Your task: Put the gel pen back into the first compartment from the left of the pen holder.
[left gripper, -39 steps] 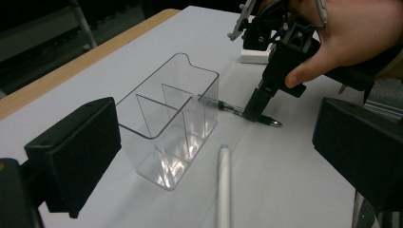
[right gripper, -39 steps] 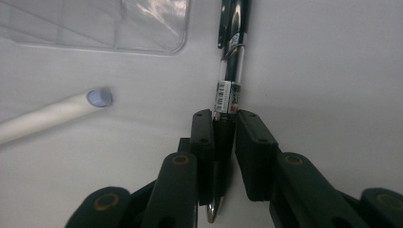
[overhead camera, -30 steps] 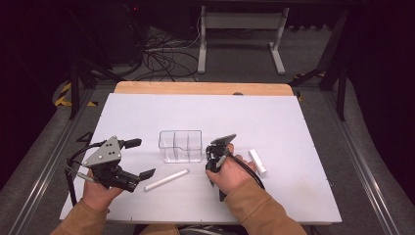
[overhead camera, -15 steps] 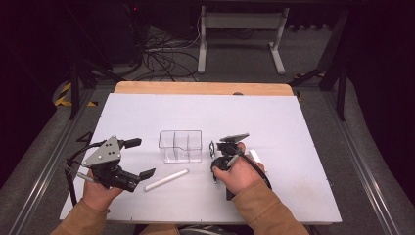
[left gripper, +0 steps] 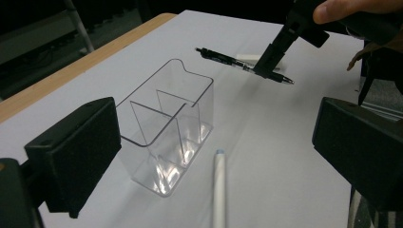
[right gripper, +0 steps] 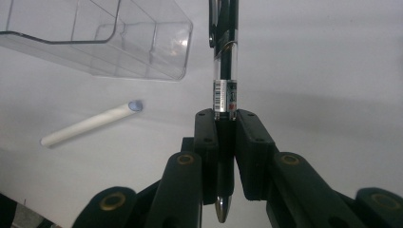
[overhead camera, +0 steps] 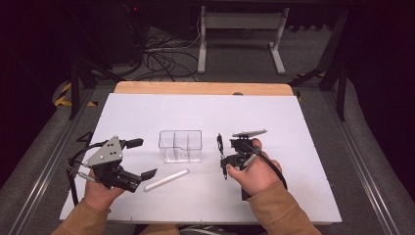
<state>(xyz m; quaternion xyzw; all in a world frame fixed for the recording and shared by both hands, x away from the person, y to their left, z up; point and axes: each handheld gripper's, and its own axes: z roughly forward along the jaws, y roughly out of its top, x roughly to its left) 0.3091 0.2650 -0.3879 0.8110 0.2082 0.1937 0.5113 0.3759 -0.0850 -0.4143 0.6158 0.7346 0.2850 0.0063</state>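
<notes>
My right gripper [right gripper: 227, 124] is clamped on the black pen [right gripper: 225, 71] mid-barrel, held clear of the table [overhead camera: 303, 147], right of the clear organizer [overhead camera: 180, 145]. Left gripper [overhead camera: 144, 159] is open, idle. Next: tip the pen upright over one compartment; which one, probably the nearest, is hard to judge. Release low.

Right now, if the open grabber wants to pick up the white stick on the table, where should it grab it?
Probably around the middle of the white stick, coming straight down from above. It lies flat on the table, long and thin, with free space on both sides, so the left gripper could turn its open jaws across its narrow width and pinch there, keeping it balanced.
</notes>
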